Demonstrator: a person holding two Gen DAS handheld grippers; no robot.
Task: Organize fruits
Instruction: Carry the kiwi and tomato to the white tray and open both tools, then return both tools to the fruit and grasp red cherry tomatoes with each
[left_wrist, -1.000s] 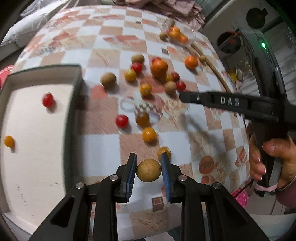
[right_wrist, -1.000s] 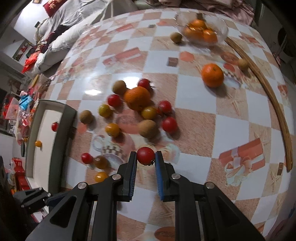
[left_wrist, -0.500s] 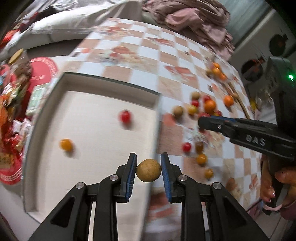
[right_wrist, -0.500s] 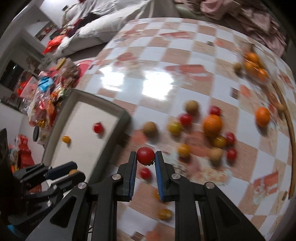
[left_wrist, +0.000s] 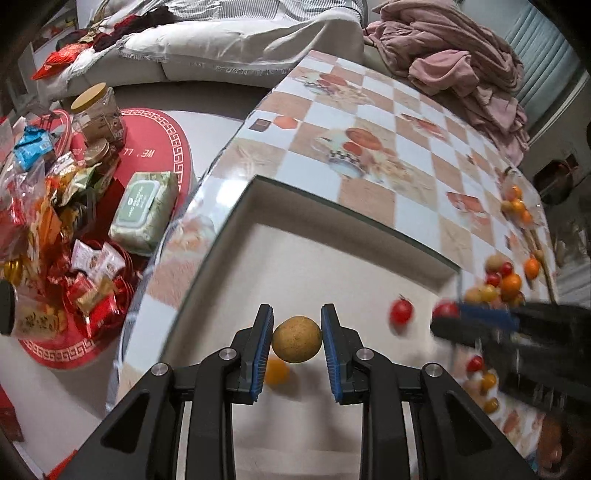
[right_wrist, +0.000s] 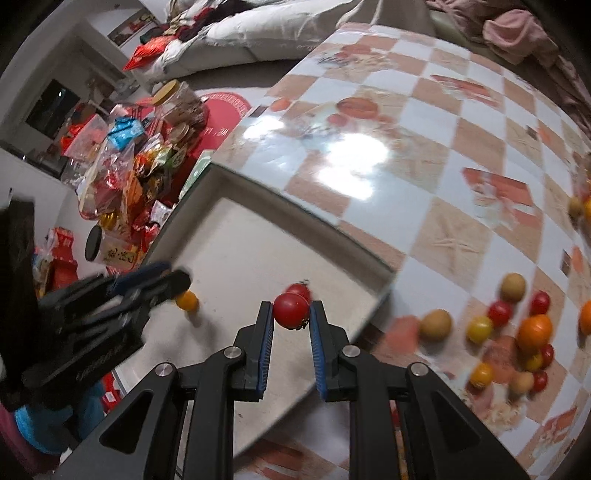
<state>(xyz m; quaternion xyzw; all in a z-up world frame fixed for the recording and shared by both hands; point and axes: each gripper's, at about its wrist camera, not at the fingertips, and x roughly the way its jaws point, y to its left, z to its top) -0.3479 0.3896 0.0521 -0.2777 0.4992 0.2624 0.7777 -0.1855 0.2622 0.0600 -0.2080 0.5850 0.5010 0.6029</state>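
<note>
Risk was mostly at release: both tools hung over the tray (left_wrist: 236, 206) w/ round fruit that could roll. Left tool (left_wrist: 297, 341) was clamped on a brown fruit (left_wrist: 296, 339), held above the tray floor, w/ an orange tomato (left_wrist: 276, 370) lying just under/behind it. Right tool (right_wrist: 291, 316) was clamped on a red tomato (right_wrist: 290, 310), above the tray near its right wall, w/ another red one (right_wrist: 301, 290) just beyond it on the tray floor. If either fruit got let go from height it would prob. bounce, knock the fruit below, or run across the bare floor; the rim looked low, so a hard drop near the wall might hop it out onto the tabletop (right_wrist: 443, 155). Tools were also close together over the same tray, so a clash seemed possible if both went down at once. Rest of the fruit pile (right_wrist: 517, 332) sat on the tabletop, well apart from the tray, not yet sorted. Over-squeezing the tomato could split it.
</note>
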